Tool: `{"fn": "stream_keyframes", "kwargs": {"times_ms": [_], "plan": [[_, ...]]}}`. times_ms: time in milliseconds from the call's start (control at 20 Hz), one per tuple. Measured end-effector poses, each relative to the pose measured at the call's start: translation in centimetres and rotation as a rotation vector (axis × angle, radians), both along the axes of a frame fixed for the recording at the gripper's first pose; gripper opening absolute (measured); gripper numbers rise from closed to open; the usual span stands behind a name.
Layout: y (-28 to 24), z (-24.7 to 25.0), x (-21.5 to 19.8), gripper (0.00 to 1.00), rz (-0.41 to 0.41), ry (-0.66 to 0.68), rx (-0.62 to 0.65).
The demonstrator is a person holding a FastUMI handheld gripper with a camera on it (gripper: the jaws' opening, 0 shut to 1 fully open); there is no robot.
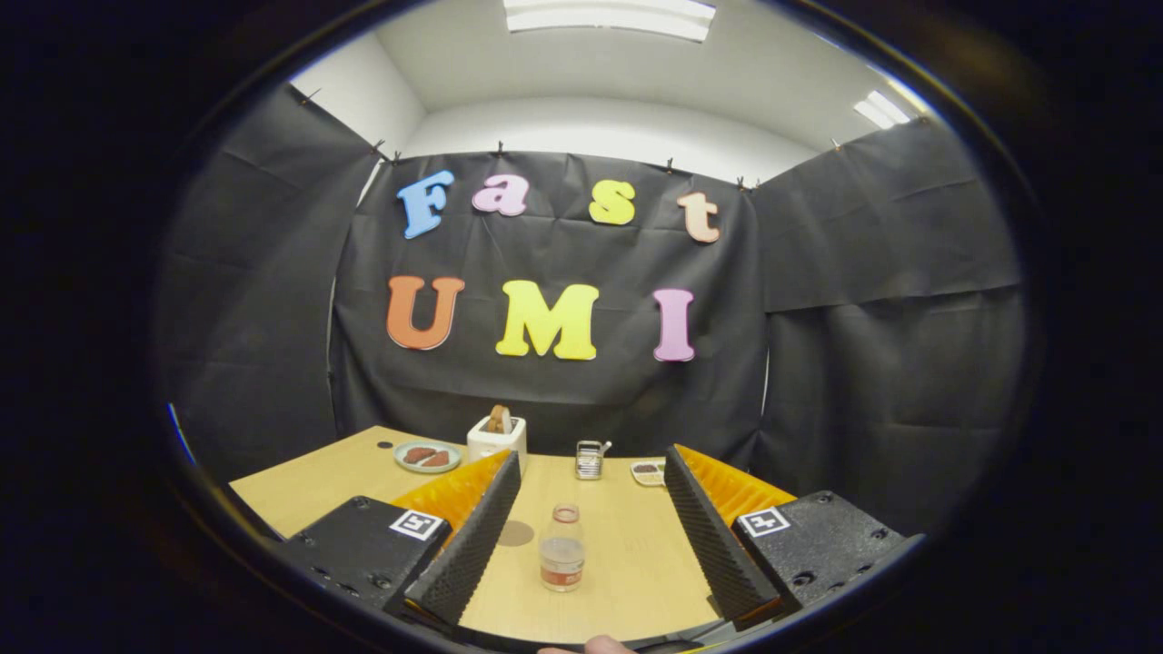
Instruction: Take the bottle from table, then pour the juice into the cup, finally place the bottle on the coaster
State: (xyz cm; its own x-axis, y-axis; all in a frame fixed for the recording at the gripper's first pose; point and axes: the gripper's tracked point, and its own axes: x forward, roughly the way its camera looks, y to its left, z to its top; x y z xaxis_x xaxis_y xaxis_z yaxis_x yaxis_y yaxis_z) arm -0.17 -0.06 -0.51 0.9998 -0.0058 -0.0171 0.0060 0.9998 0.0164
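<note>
We're at step one: nothing grabbed yet. Gripper has its fingers spread wide, holding nothing. Bottle stands upright on the table between the fingers, touching neither. It's small, clear plastic, with a reddish label band and a cap we judge reddish; we can't tell the fill level. Coaster, a round brown disc, lies just beside the bottle, partly behind the left finger. The metal cup stands well beyond the fingers. Grasp, pour and placing on the coaster all remain.
</note>
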Motion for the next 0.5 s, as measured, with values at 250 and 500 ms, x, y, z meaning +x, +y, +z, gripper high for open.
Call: {"fn": "stream_keyframes", "kwargs": {"times_ms": [250, 500], "plan": [[0.5, -1.2, 0.2, 1.0, 0.006, 0.021, -0.008], [1.2, -2.5, 0.0, 1.0, 0.023, 0.02, -0.024]]}}
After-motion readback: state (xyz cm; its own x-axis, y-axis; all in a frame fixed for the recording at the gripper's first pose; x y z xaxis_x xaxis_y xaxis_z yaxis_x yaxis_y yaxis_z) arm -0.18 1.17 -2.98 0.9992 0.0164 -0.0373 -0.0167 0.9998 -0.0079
